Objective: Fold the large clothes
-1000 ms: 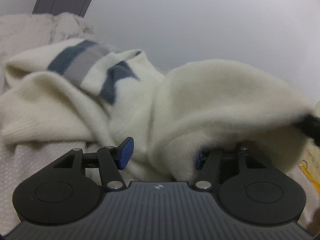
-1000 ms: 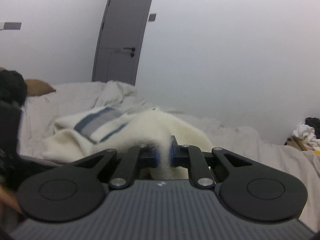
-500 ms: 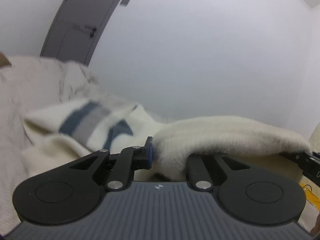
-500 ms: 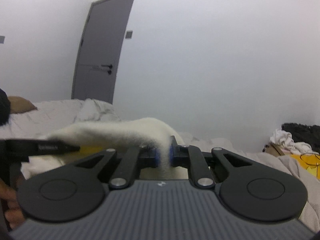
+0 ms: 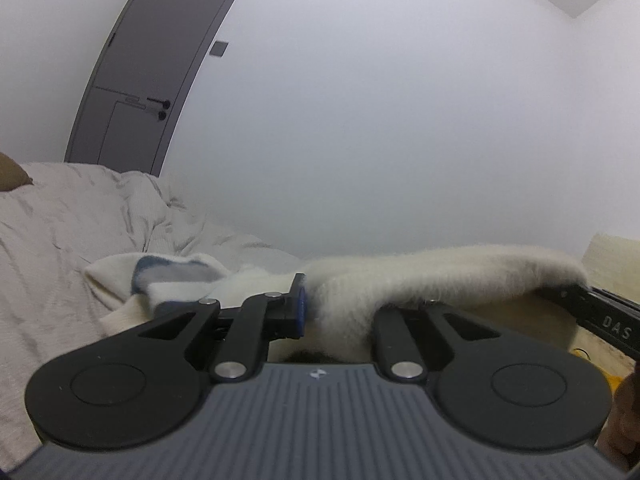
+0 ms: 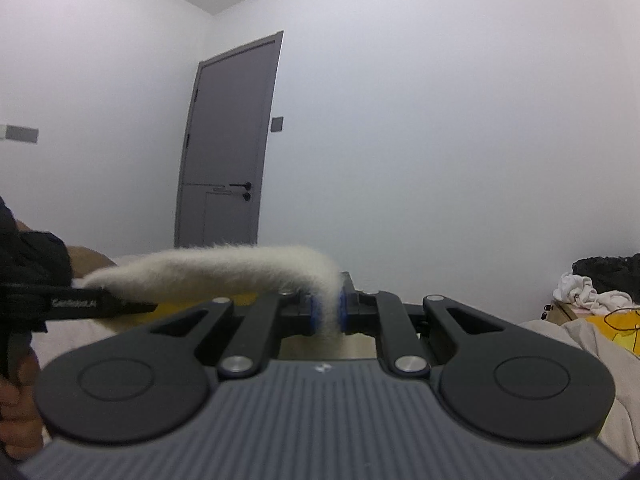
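Item: cream fuzzy sweater (image 5: 440,276), large, with blue and grey stripes on one bunched part (image 5: 172,276). Location: partly lifted above the bed (image 5: 60,240), its upper edge stretched as a band between the two tongs; the striped part lies on the bedding at 10 o'clock from the left tongs in the left wrist view. Some blur on the striped part.

Left tongs (image 5: 320,312): closed on a fold of the sweater. One blue pad (image 5: 301,312) shows on the 9 o'clock side, pressed against the fabric; the other finger is hidden under the pile. From here the cloth runs toward 3 o'clock, where the dark tip of the other tool (image 5: 600,316) meets it.

Right tongs (image 6: 328,314): clamped narrowly on the sweater (image 6: 216,268), blue pads (image 6: 316,314) on both sides of a thin pinch of fabric. The band of cloth arcs from the pinch toward 9 o'clock, to the black body of the left tool (image 6: 80,304) and the person's hand (image 6: 16,404) at the frame edge.

Surroundings: beige rumpled bedding; grey door (image 6: 228,148) with dark handle at 11 o'clock in the right wrist view; white walls; grey wall switch (image 6: 277,123) just beside the door; heap of white and black clothing (image 6: 588,284) at 3 o'clock; yellow item (image 6: 612,328) below that heap, kind not discernible.
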A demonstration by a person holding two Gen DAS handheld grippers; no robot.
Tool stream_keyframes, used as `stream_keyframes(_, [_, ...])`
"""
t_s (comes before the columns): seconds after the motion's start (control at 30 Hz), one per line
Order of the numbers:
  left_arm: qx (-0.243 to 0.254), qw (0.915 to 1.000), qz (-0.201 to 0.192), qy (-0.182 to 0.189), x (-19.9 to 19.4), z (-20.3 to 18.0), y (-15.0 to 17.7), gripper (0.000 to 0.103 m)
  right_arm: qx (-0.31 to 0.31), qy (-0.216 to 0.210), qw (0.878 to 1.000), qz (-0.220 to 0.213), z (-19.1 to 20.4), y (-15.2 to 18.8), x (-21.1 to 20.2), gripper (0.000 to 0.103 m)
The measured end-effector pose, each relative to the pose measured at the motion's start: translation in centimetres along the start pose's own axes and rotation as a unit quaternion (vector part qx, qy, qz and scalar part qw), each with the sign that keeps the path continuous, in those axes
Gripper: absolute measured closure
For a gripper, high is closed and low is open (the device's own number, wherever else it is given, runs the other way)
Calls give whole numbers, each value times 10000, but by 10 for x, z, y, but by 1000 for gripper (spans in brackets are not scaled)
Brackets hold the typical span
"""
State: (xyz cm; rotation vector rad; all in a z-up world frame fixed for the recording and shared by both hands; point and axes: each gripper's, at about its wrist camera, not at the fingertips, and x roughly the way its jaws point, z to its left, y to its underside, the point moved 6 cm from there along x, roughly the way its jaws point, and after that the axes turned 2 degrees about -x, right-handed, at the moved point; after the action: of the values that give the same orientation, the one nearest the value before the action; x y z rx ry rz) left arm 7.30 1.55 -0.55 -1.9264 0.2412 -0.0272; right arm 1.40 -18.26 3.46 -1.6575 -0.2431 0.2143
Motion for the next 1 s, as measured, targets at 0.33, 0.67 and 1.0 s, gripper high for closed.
stream_keyframes(0.33, [-84, 9997, 171, 171, -49, -18, 5, 90, 567, -446, 9966, 402, -12, 0, -22, 90])
stream_keyframes(0.67, [-789, 9881, 1311, 127, 1, 16, 50, 89, 1520, -773, 9687, 1804, -27, 42, 49, 89])
stream_keyframes(1.0, [-1540, 9653, 2107, 40, 97, 61, 91, 88, 2995, -939, 8910, 3281, -44, 129, 131, 82])
